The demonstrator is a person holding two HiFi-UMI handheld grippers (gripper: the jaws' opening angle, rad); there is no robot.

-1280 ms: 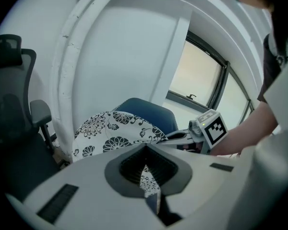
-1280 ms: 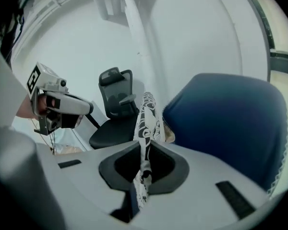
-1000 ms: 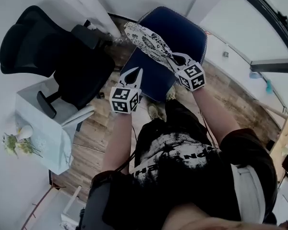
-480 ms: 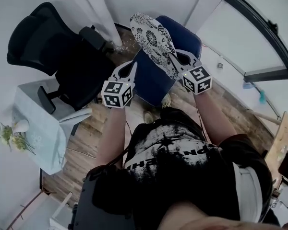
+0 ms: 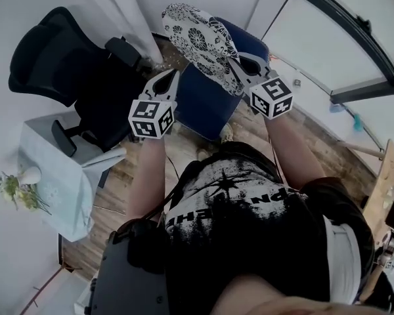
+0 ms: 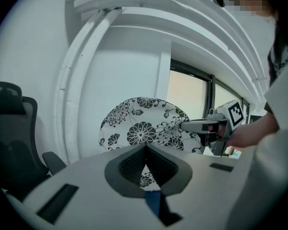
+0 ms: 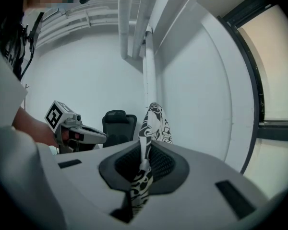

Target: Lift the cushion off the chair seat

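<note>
The black-and-white flowered cushion [image 5: 198,41] hangs in the air above the blue chair [image 5: 200,100], clear of its seat. My right gripper [image 5: 240,63] is shut on the cushion's near edge; in the right gripper view the fabric [image 7: 151,123] stands edge-on between the pads. My left gripper [image 5: 171,77] floats just left of the cushion, apart from it, its jaws shut with nothing in them. The left gripper view looks past the closed tips [image 6: 145,147] onto the cushion's patterned face [image 6: 144,126] and the right gripper [image 6: 192,126].
A black office chair [image 5: 72,71] stands left of the blue chair. A white side table [image 5: 52,176] with flowers [image 5: 20,195] sits at the lower left. A white column [image 5: 134,12] rises behind, and window frames [image 5: 354,44] line the right.
Both grippers have risen. The cushion has gone up with the right gripper, higher above the blue seat. The left gripper stayed shut and empty.
</note>
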